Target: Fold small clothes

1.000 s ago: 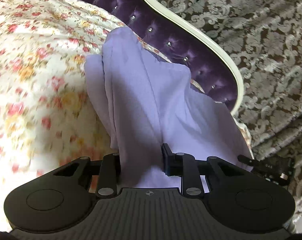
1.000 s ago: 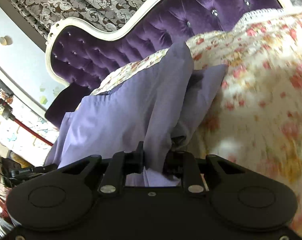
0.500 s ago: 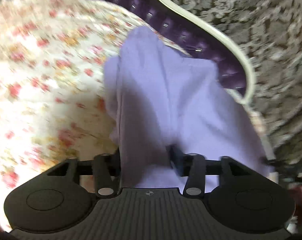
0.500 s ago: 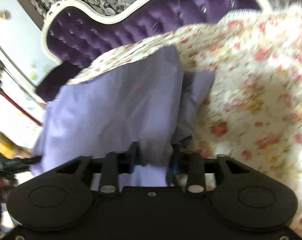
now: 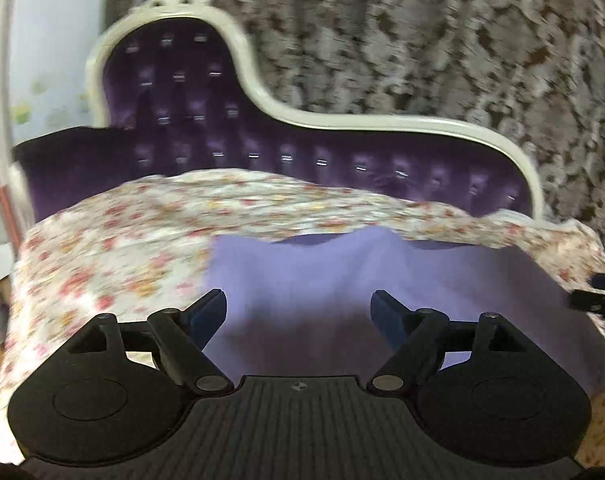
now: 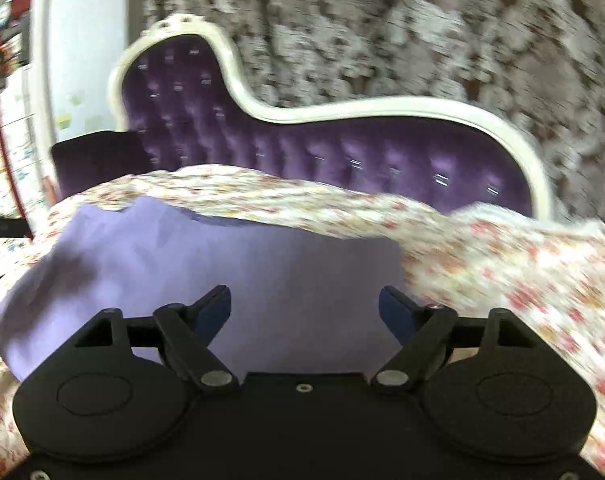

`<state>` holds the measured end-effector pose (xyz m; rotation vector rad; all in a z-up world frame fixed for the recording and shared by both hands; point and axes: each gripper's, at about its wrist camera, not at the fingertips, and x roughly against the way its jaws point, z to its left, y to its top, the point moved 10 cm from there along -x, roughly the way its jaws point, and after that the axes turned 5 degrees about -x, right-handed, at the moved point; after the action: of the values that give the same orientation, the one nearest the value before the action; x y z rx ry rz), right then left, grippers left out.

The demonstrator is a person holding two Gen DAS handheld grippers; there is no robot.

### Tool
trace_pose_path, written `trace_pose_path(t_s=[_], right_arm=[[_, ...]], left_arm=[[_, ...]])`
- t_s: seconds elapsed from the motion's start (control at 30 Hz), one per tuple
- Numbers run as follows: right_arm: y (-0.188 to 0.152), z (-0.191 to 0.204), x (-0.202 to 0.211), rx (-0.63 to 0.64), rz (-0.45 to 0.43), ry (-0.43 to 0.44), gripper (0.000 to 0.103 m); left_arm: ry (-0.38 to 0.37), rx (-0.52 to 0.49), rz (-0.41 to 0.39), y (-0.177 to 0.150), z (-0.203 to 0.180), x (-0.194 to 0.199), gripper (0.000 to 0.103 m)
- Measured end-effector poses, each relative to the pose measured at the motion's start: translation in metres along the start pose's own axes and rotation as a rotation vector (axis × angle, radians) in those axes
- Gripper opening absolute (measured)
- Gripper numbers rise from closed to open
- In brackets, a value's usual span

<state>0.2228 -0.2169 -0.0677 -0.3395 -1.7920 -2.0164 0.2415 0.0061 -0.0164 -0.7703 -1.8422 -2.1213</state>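
Note:
A lilac garment (image 5: 382, 276) lies spread flat on the floral sheet (image 5: 102, 248); it also shows in the right wrist view (image 6: 222, 272). My left gripper (image 5: 300, 312) is open and empty, its jaws wide apart just above the garment's left part. My right gripper (image 6: 304, 308) is open and empty over the garment's right part, near its right edge. The other gripper's tip (image 5: 594, 300) shows at the right edge of the left wrist view. Both views are blurred by motion.
A purple tufted headboard (image 5: 262, 148) with a white frame stands behind the sheet. Patterned curtains (image 5: 422, 40) hang behind it. A dark purple cushion (image 6: 94, 160) sits at the left. Shelves with clutter (image 6: 2, 60) are at the far left.
Both grippers were shut on the hanging garment; both have now opened and let it go. It lies flat on the sheet, and both cameras have swung to face the headboard.

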Motion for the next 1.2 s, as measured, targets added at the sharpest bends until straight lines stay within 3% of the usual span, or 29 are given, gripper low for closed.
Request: trace_pose_path(t_s=[0.1, 0.27, 0.4, 0.5, 0.63, 0.77, 0.87, 0.97, 1.07, 1.2], right_arm=[[0.005, 0.032, -0.016, 0.039, 0.005, 0.059, 0.084], [0.0, 0.063, -0.058, 0.094, 0.058, 0.087, 0.084], [-0.013, 0.055, -0.104, 0.1, 0.136, 0.025, 0.084], [-0.025, 0.042, -0.127, 0.068, 0.185, -0.025, 0.089], [-0.03, 0.035, -0.14, 0.056, 0.177, -0.082, 0.093], [-0.029, 0.034, -0.138, 0.042, 0.179, -0.082, 0.093], [-0.022, 0.033, -0.129, -0.004, 0.171, -0.009, 0.093], [-0.004, 0.026, -0.089, -0.108, 0.066, 0.07, 0.092], [0.003, -0.008, -0.051, -0.193, 0.028, 0.064, 0.093], [-0.011, -0.075, -0.021, -0.345, 0.085, 0.022, 0.095]], left_arm=[[-0.031, -0.035, 0.019, 0.008, -0.024, -0.031, 0.078], [0.022, -0.097, 0.082, -0.01, -0.025, -0.077, 0.078], [0.036, -0.072, 0.165, -0.031, -0.013, -0.116, 0.082], [0.03, -0.052, 0.204, -0.043, -0.006, -0.136, 0.092], [0.04, -0.065, 0.227, -0.05, -0.008, -0.146, 0.096], [0.048, -0.057, 0.196, -0.051, -0.01, -0.148, 0.099], [0.049, -0.059, 0.194, -0.051, -0.01, -0.148, 0.099], [0.045, -0.057, 0.193, -0.051, -0.008, -0.149, 0.099], [0.046, -0.059, 0.19, -0.051, -0.008, -0.149, 0.099], [0.045, -0.058, 0.184, -0.051, -0.008, -0.149, 0.099]])
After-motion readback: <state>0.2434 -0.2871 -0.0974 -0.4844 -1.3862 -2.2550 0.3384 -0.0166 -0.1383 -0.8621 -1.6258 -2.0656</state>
